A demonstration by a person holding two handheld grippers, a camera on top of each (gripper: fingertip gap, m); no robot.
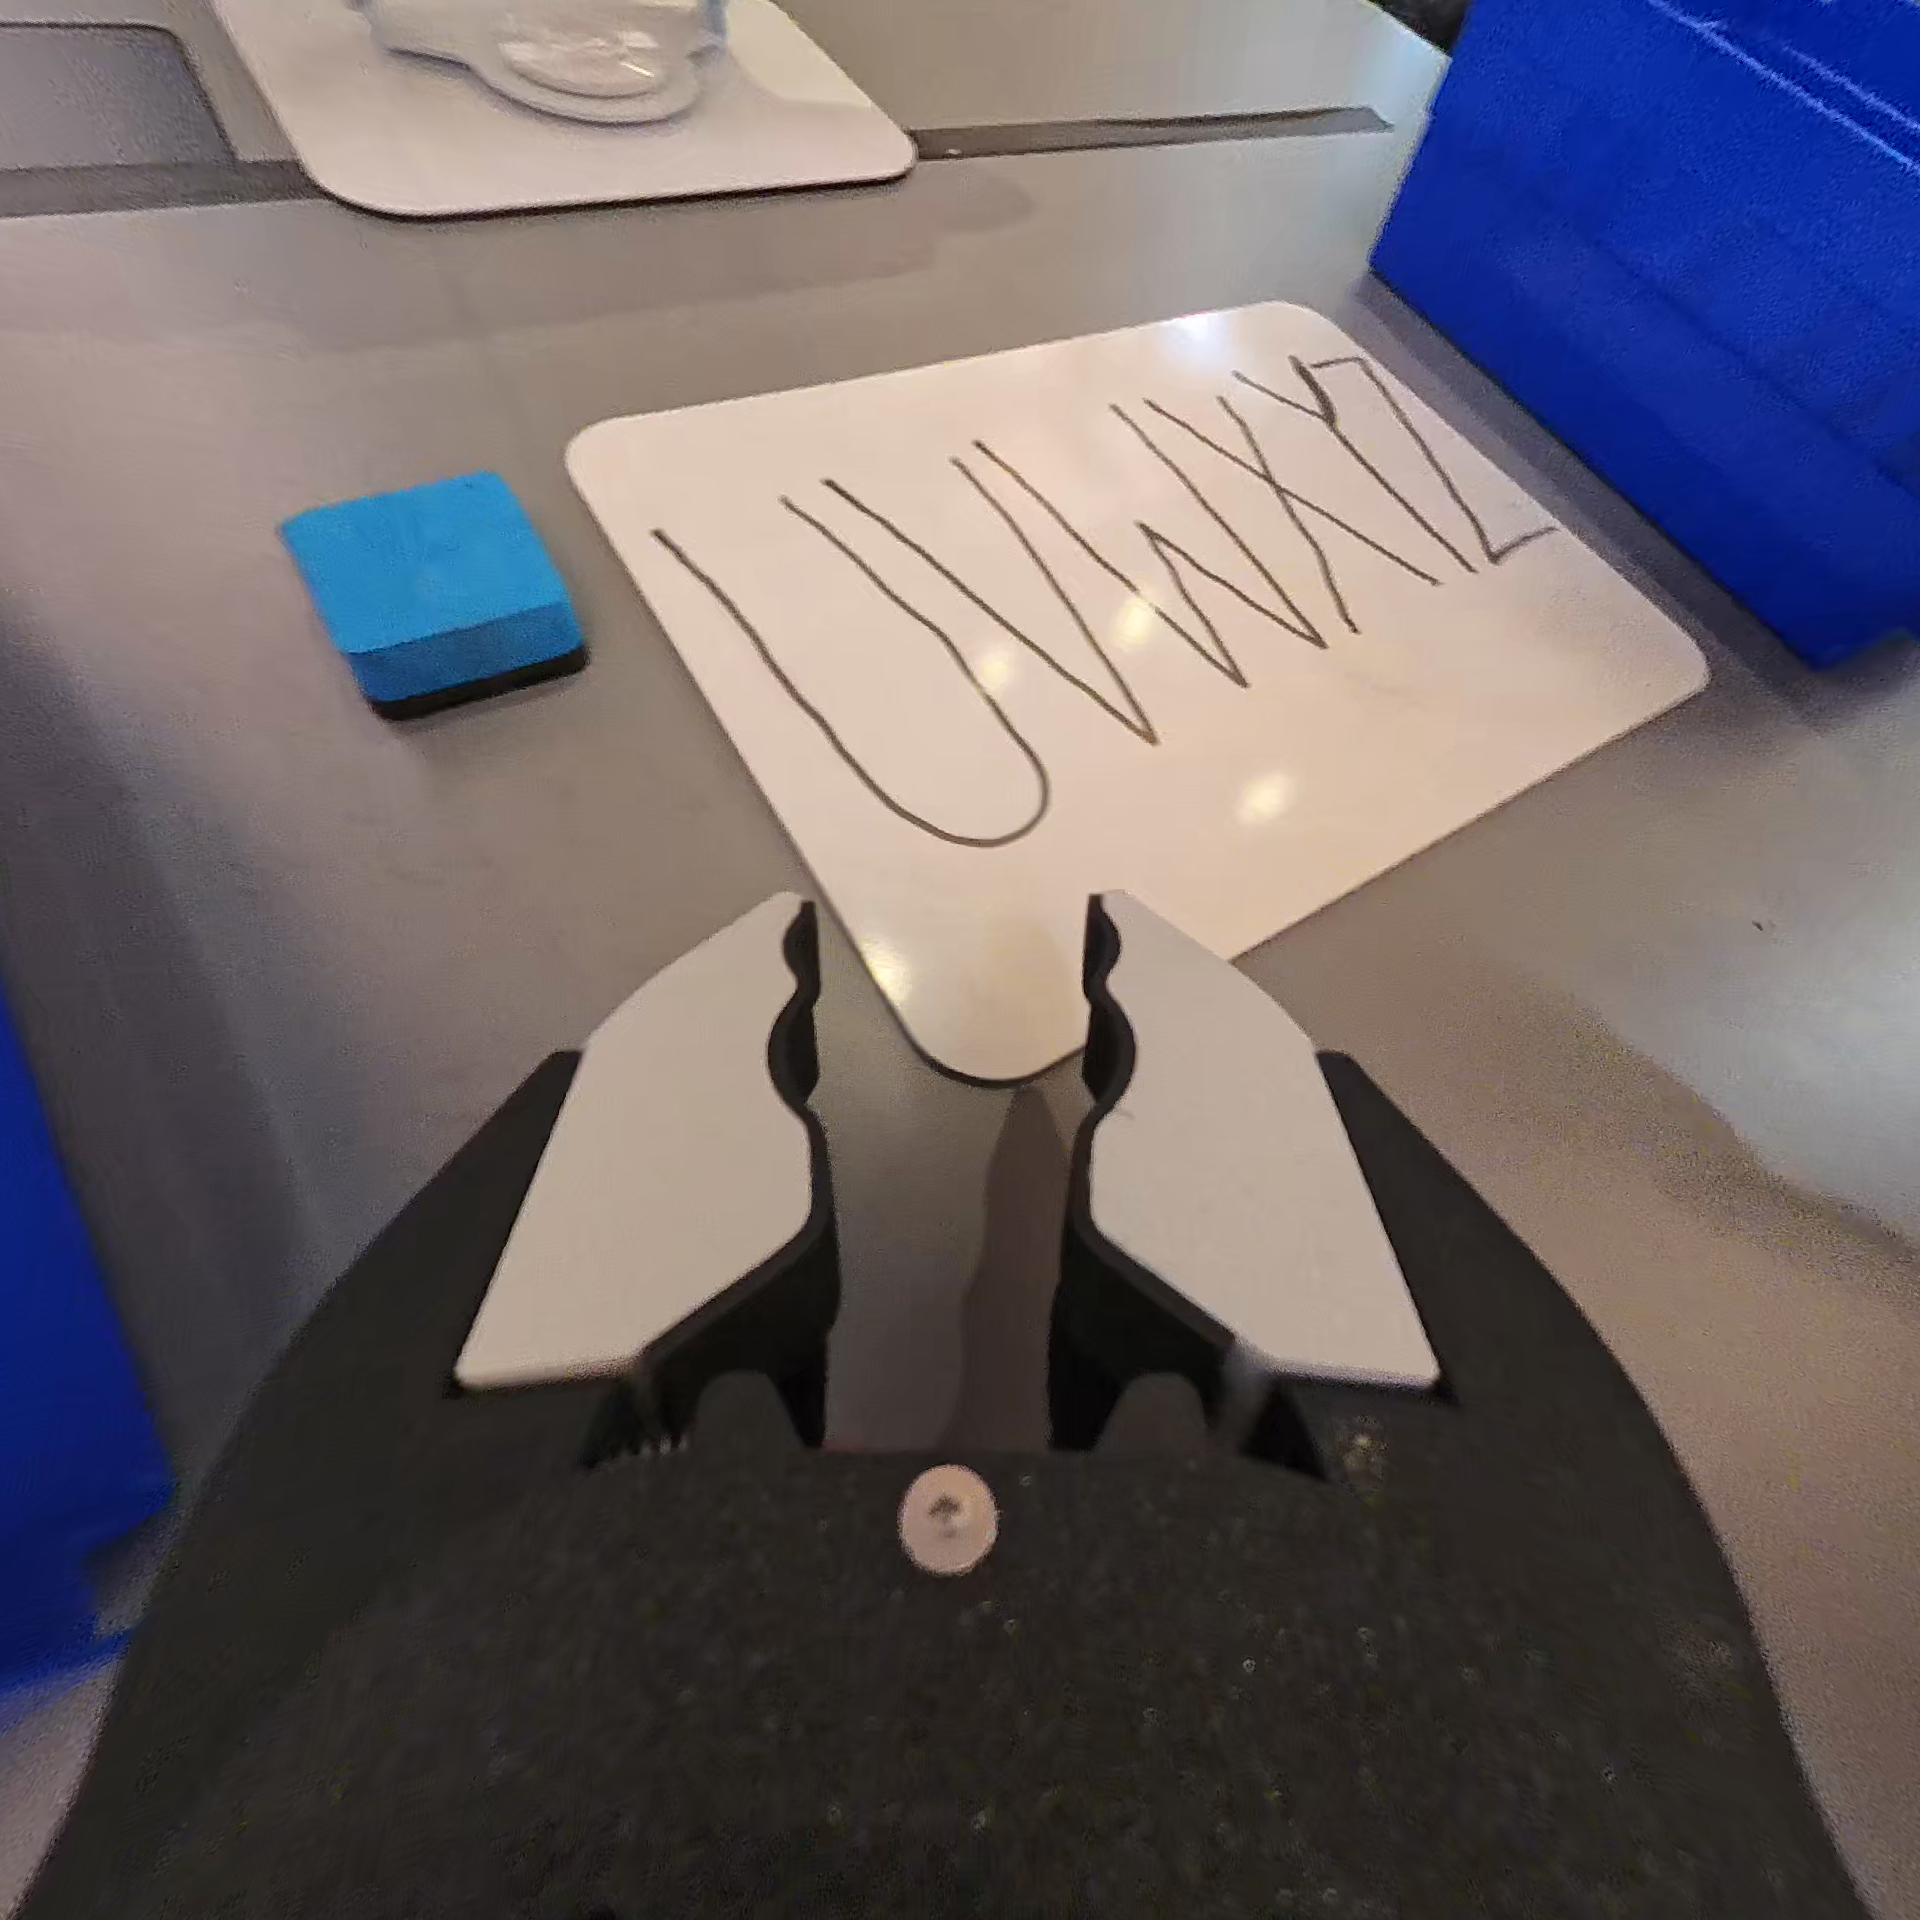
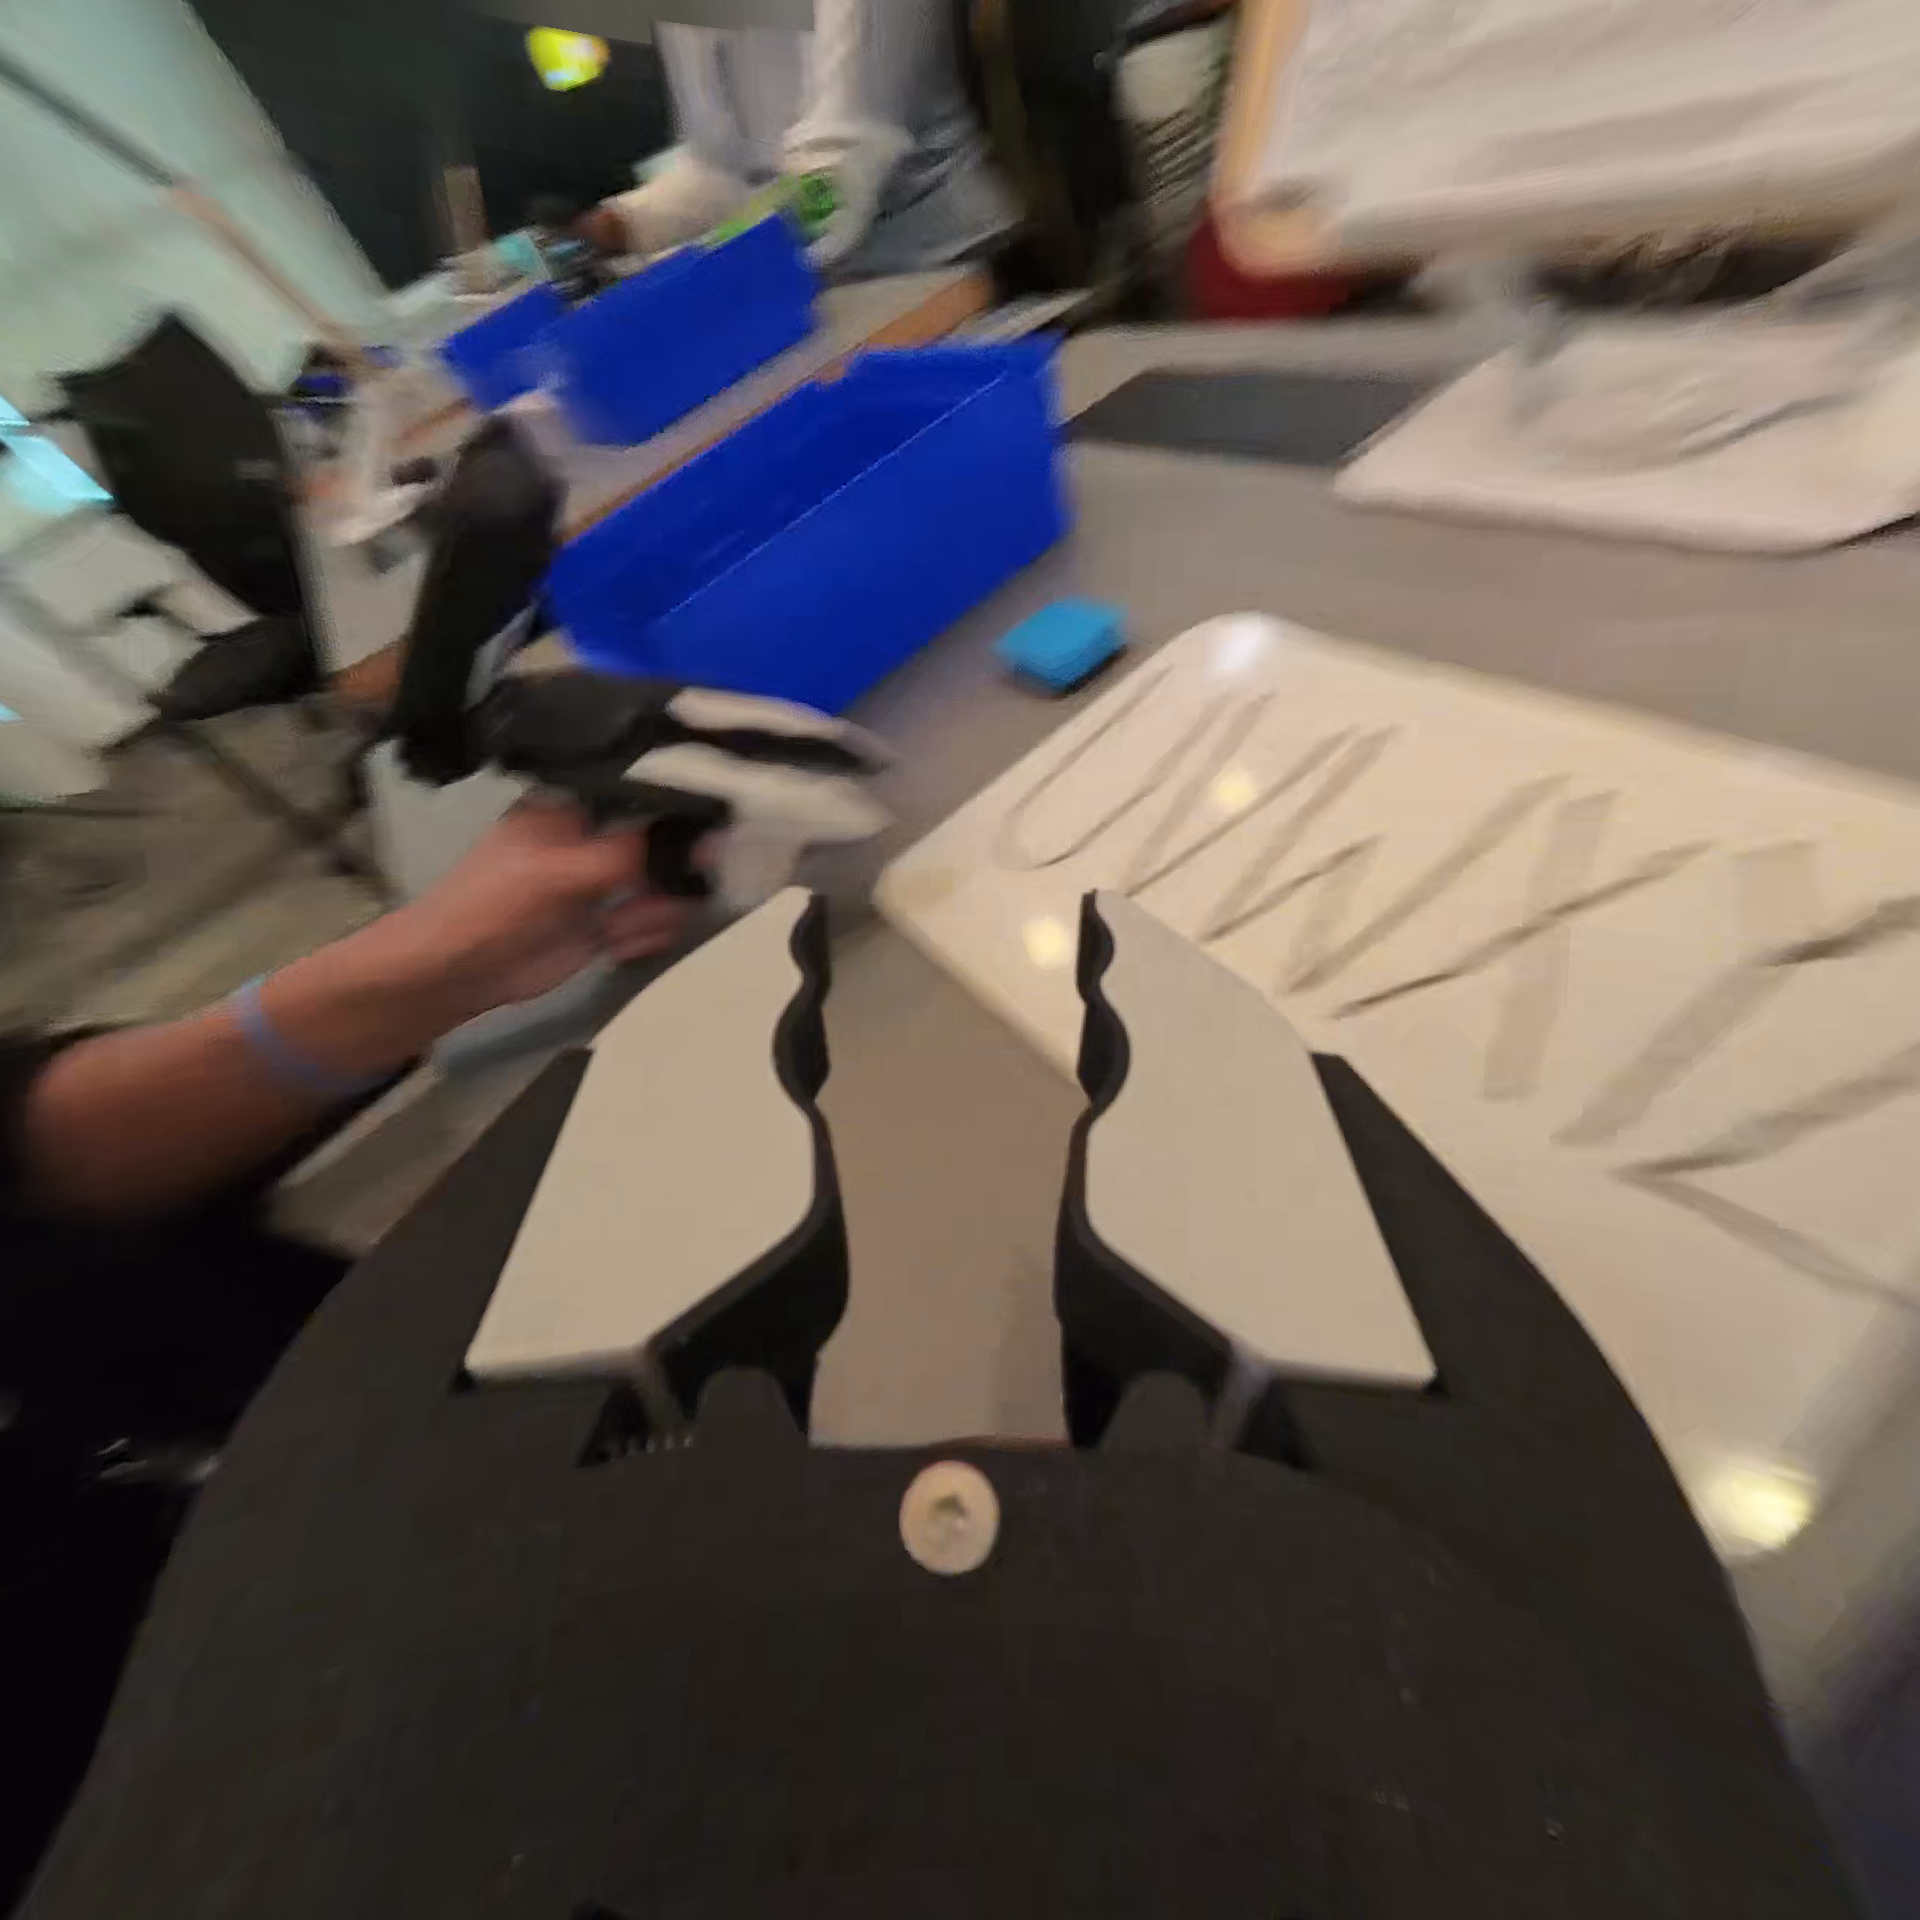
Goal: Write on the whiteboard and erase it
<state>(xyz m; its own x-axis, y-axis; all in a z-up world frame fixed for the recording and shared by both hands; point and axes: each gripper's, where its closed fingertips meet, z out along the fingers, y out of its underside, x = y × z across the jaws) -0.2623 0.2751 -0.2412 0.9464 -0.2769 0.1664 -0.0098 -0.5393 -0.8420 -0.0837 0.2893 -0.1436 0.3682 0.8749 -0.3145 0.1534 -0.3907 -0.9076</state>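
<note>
1. Left gripper (image 1: pixel 948 914): two grey-faced fingers with black wavy inner pads on a speckled black body; spread apart, nothing between them. It hangs above the near corner of the whiteboard.
2. Right gripper (image 2: pixel 945 914): same build, two fingers, spread and empty, over the grey table (image 2: pixel 1351 582) at the board's near edge. This view is motion-blurred.
3. One whiteboard (image 1: pixel 1351 748): flat, glossy white, rounded corners, lying on the table and bearing black marker strokes across its face; ceiling lights reflect off it.
4. One eraser (image 1: pixel 431 592): square block with rounded corners, blue foam top over a thin black base, resting on the table just left of the board and apart from it.
5. Blue bins: one (image 1: pixel 1683 281) just beyond the board's right end, corrugated plastic; another's edge shows at the left margin. The right wrist view shows three, blurred.
6. One second white board (image 1: pixel 582 114), far, carrying a clear plastic object whose shape I cannot tell.
7. One hand (image 2: pixel 551 883) grips the left gripper's handle in the right wrist view.
</note>
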